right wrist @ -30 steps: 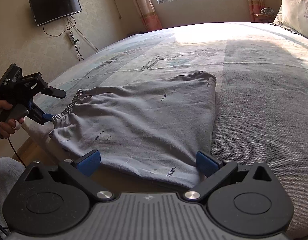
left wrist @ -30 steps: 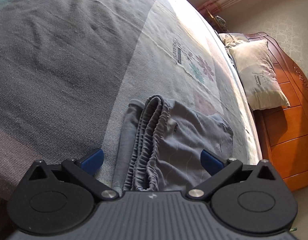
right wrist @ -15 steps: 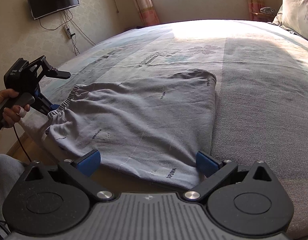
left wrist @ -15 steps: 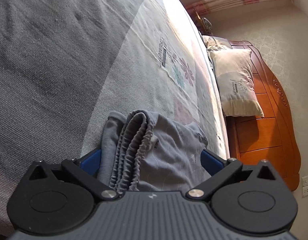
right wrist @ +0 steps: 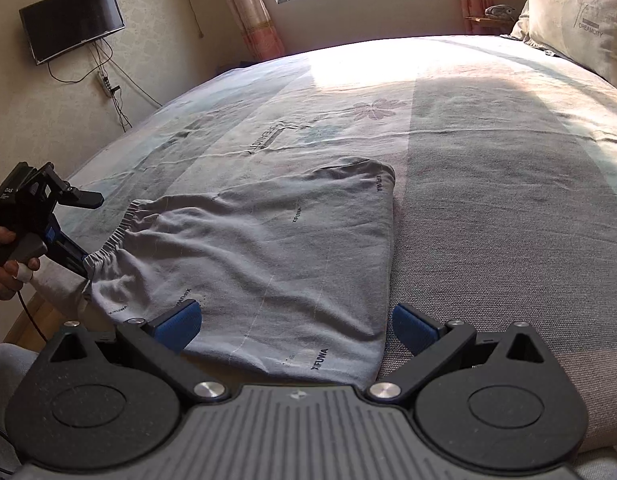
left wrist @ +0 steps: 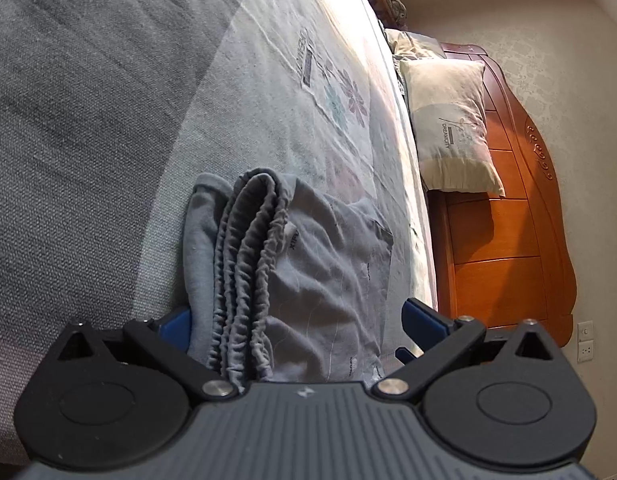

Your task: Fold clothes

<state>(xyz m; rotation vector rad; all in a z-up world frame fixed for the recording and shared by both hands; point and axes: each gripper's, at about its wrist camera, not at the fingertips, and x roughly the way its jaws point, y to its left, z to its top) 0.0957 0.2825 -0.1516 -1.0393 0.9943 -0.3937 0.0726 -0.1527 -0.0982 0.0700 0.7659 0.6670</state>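
L gripper point(left wrist: 296, 320) spread wide round the waistband point(left wrist: 248, 272), not pinching; R gripper point(right wrist: 296, 322) spread too, straddling the hem. We've got grey shorts point(right wrist: 268, 256) lying flat near the bed point(right wrist: 488, 140) edge, maybe halved already; smaller folds look left.

My right gripper point(right wrist: 294, 326) is black with blue pads point(right wrist: 414, 329) and silver pivot screws. My left gripper point(right wrist: 74, 240) trails a black cable.

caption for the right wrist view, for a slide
Open right gripper poised over the hem of grey shorts on the bed; left gripper at the elastic waistband.
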